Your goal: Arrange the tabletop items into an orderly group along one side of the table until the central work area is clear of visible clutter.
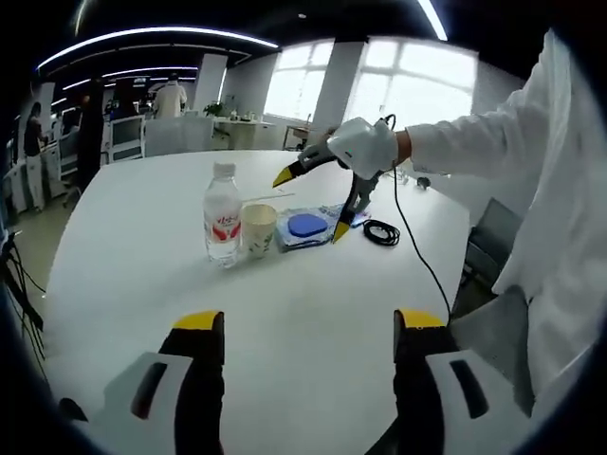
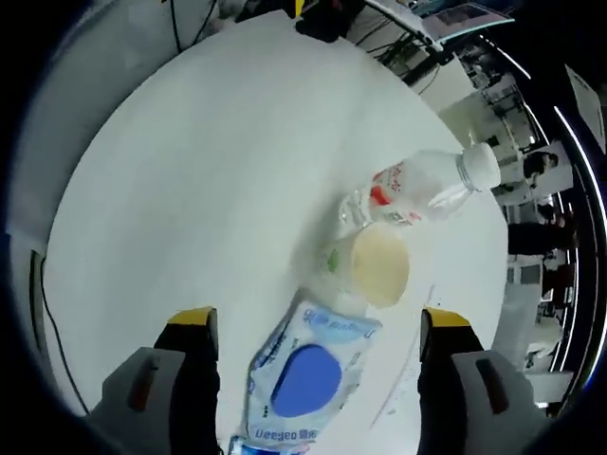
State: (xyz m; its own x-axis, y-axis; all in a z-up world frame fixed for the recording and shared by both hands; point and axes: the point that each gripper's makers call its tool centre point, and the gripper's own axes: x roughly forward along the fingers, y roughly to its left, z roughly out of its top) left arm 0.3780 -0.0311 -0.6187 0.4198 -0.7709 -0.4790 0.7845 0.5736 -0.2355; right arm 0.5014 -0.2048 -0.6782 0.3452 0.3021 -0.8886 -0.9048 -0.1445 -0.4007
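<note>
Item: white table (image 1: pixel 123 284), round-ended.

Group near its middle: water bottle (image 1: pixel 223 216), upright; paper cup (image 1: pixel 258 228) touching it at its 3 o'clock; wipes packet (image 1: pixel 308 227) with a blue lid beside the cup; black cable coil (image 1: pixel 381 232) further toward 3 o'clock.

Right gripper (image 1: pixel 313 201): wide, holding nothing, poised above the packet.

Left gripper (image 1: pixel 308 327): wide, empty, well apart from the group.

Risk: the bottle looks top-heavy; a nudge while taking the packet could topple it or the cup.

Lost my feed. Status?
Both hand-held grippers open: left low, right over wipes pack. Bottle, cup grouped. Cable nearby.
</note>
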